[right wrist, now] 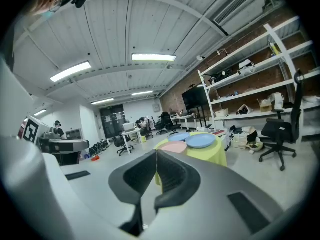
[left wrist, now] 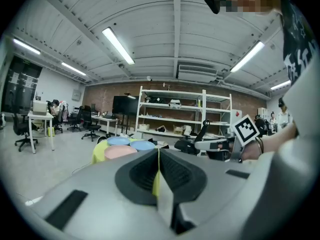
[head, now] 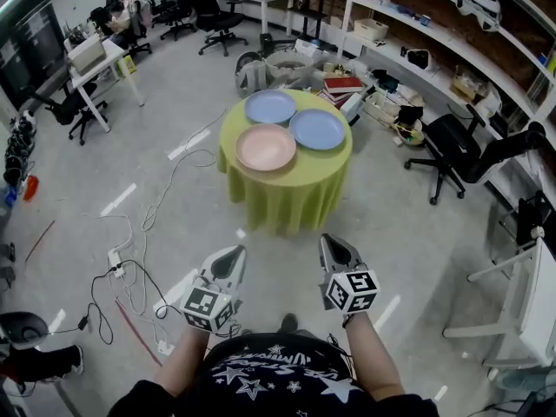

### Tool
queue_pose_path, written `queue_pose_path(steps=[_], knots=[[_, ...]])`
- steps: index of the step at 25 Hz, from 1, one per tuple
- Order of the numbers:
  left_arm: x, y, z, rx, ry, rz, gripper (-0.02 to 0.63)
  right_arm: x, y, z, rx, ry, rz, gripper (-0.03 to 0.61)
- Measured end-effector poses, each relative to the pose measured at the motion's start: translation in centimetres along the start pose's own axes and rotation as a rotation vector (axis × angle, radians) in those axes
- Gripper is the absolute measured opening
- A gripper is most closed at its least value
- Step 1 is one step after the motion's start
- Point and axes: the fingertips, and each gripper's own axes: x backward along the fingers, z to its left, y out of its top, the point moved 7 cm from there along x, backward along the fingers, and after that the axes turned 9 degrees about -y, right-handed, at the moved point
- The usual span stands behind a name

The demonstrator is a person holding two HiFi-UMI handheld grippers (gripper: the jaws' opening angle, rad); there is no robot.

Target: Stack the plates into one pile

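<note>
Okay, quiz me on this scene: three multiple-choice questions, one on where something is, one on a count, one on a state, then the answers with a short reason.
1. Where does the pink plate lie?
A) on the round table, on the side nearest the person
B) on the floor
C) on a shelf

2. How many blue plates are on that table?
A) one
B) two
C) four

3. How do the fingers of the right gripper stand?
A) wide apart
B) shut on a plate
C) shut, nothing between them

Answers:
1 A, the head view shows it on the near side.
2 B, two sit behind the pink one.
3 C, the right gripper view shows them meeting, plates far off.
</note>
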Motion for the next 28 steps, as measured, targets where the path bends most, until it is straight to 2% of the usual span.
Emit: queue_pose_path(steps=[8,16,23,28], knots=[[-1.2,-0.8,-1.1,0.021,0.106,0.021,0.02,-1.6,-0.9,-2.6,-0.002,0.075,0.065,0.015],[-2.3,-0.8,-1.7,0.016,0.132,0.061,0.02,-3.4,-1.5,-2.9,-0.004,0.156,0.124,0.015],[-4.0,-0.8,-0.6,0.023,0.128,0.066,0.02,-4.1,-2.0,-3.5,-0.012,0.148,0.145,0.015],[-5.6,-1.4,1.0,0.058,0.129,0.063,0.02,-5.6,-2.3,-4.7,-0.017,0.122,0.168,0.015]])
